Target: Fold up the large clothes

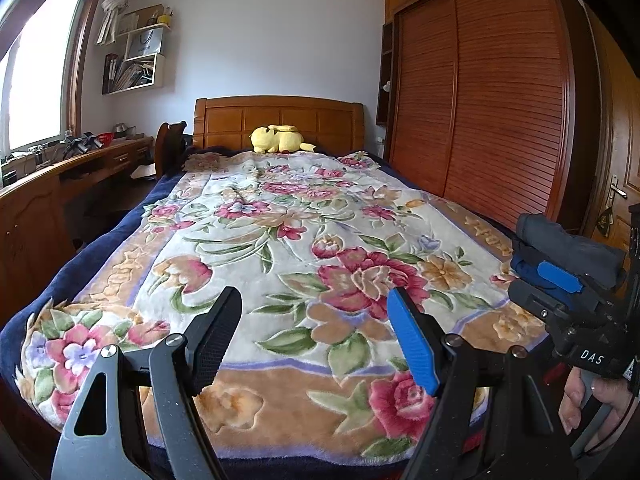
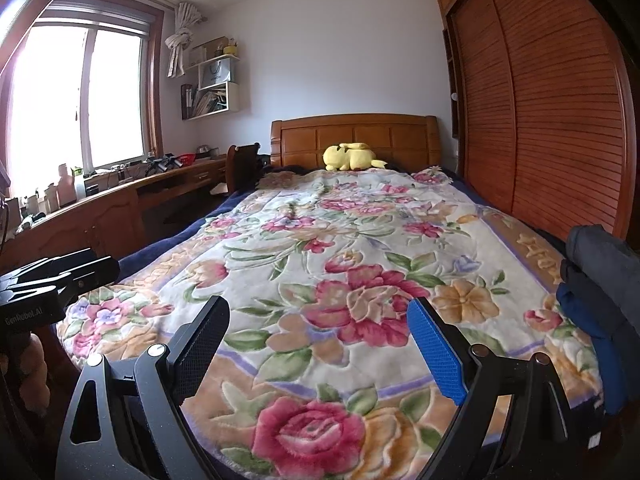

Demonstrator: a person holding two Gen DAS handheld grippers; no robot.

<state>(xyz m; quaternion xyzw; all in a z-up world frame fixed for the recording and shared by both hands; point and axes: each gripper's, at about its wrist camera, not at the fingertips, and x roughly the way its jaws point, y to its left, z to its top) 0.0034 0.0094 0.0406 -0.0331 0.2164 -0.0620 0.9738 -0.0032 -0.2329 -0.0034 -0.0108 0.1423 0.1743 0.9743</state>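
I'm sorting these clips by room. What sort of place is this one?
A home bedroom, most likely: a wooden-headboard bed under a floral plush blanket, a tall slatted wooden wardrobe beside it, and a yellow plush toy at the head. Folded dark clothes sit at the bed's right edge.

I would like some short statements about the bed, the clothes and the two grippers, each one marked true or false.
1. Both the left gripper and the right gripper are open and hold nothing. True.
2. The dark folded clothes lie at the bed's right edge. True.
3. A yellow plush toy lies at the foot of the bed. False: it lies by the headboard.
4. The floral blanket is plain blue. False: it has a flower pattern.
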